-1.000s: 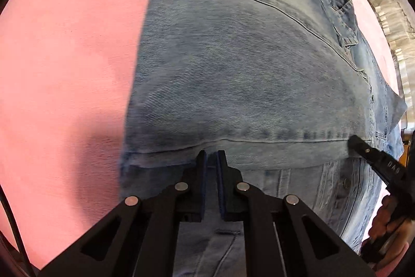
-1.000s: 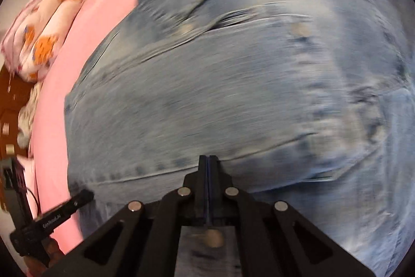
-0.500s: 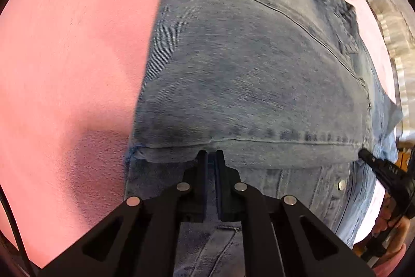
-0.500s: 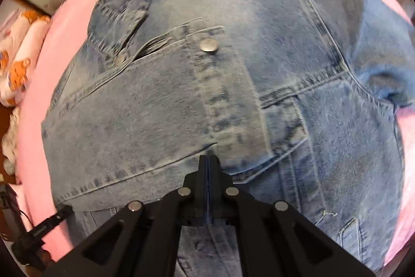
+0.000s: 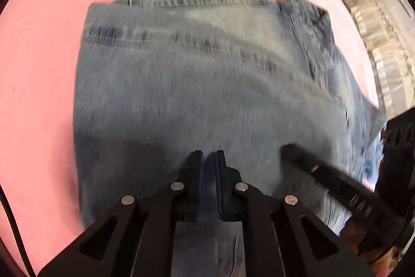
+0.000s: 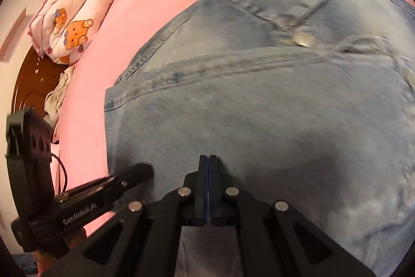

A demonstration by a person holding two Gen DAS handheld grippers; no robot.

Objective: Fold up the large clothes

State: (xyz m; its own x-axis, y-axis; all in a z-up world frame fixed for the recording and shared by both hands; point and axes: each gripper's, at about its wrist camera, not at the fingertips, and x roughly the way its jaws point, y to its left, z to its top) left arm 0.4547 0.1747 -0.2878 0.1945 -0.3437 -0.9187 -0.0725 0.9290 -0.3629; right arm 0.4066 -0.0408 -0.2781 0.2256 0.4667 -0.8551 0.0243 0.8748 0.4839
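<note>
Pink bedding (image 5: 39, 69) carries the denim jacket (image 5: 207, 95) at centre, already doubled over with folding left, while left gripper (image 5: 208, 160) and right gripper (image 6: 208, 162) at 6 o'clock each pinch its denim.

Bare pink bedspread (image 5: 39, 69) around jacket (image 5: 207, 95)

Jacket (image 5: 207, 95) on bed (image 5: 39, 69) — pillow (image 6: 72, 25) beyond

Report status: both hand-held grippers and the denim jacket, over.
Left hand-held gripper shut on denim jacket; right hand-held gripper shut on it too. Jacket part-folded on pink bedsheet. Nothing in the way.
</note>
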